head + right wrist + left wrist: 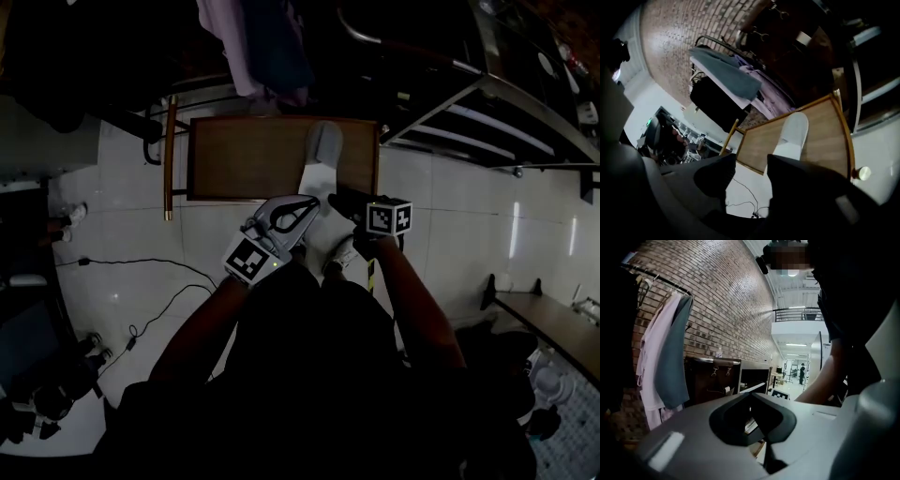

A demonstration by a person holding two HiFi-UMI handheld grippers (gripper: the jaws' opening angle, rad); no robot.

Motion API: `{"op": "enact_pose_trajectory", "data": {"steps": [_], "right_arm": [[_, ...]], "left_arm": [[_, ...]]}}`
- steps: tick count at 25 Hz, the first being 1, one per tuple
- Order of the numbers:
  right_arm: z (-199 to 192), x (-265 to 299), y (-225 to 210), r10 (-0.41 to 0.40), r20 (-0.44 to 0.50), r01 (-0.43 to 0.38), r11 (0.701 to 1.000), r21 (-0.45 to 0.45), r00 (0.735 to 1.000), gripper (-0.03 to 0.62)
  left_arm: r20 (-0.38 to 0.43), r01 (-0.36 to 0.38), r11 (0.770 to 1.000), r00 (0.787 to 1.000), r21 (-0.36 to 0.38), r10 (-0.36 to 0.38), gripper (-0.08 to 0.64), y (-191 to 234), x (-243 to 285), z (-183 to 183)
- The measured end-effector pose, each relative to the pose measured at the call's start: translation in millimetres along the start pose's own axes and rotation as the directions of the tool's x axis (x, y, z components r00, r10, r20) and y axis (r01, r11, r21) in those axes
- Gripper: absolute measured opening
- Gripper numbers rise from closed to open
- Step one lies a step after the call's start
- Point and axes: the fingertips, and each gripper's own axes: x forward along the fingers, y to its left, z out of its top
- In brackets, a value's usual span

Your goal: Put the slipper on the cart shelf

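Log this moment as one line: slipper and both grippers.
slipper: lying on cart shelf | right gripper: open, nothing between jaws | left gripper: shut, empty

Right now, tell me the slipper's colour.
The slipper is white, on the brown cart shelf; right gripper view shows it best.

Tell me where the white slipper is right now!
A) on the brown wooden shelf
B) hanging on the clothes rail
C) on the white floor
A: the white slipper lies flat on the brown wooden shelf. The pale floor shows only around the shelf's frame, and the clothes hang farther back.
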Motion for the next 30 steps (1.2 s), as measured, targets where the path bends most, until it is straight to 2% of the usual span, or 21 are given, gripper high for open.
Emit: {"op": "enact_pose_trajectory", "data": {"steps": [6,11,17,22,24,27,28,30], "right_arm": [[-13,38,-61,-0.077,-0.068,0.086,0.986,0.14,0.995,0.262],[-32,56,-104,-0.117,-0.154,0.147,0.97,0.195,0.981,0.279],[-43,79,-124,-0.101,-0.241,0.157,0.962,0.226,0.965,0.281],[-51,102,-110,-0.012,-0.297,0.09,0.964,0.25,0.955,0.281],[-54,106,-108,-0.013,-0.318,0.095,0.965,0.246,0.948,0.281],[-55,107,-113,-0.04,-0.342,0.125,0.965,0.232,0.939,0.251],[-54,108,-114,-0.038,-0.338,0.124,0.964,0.237,0.94,0.171],[-52,111,-108,-0.01,-0.312,0.096,0.96,0.262,0.95,0.105]], "left_arm": [[-0.033,0.042,0.999,0.999,-0.01,-0.042,0.016,32,17,-23],[-0.027,0.074,0.997,0.997,-0.002,-0.074,0.018,50,42,-35],[-0.048,0.102,0.995,0.994,-0.022,-0.103,0.018,61,59,-45],[-0.037,0.103,0.994,0.994,-0.03,-0.104,0.018,69,63,-49],[-0.036,0.097,0.995,0.994,-0.039,-0.099,0.018,73,61,-50],[-0.038,0.083,0.995,0.996,-0.057,-0.086,0.018,81,56,-55],[-0.04,0.077,0.995,0.996,-0.061,-0.08,0.018,83,54,-57],[-0.043,0.066,0.995,0.997,-0.068,-0.069,0.018,88,51,-60]]}}
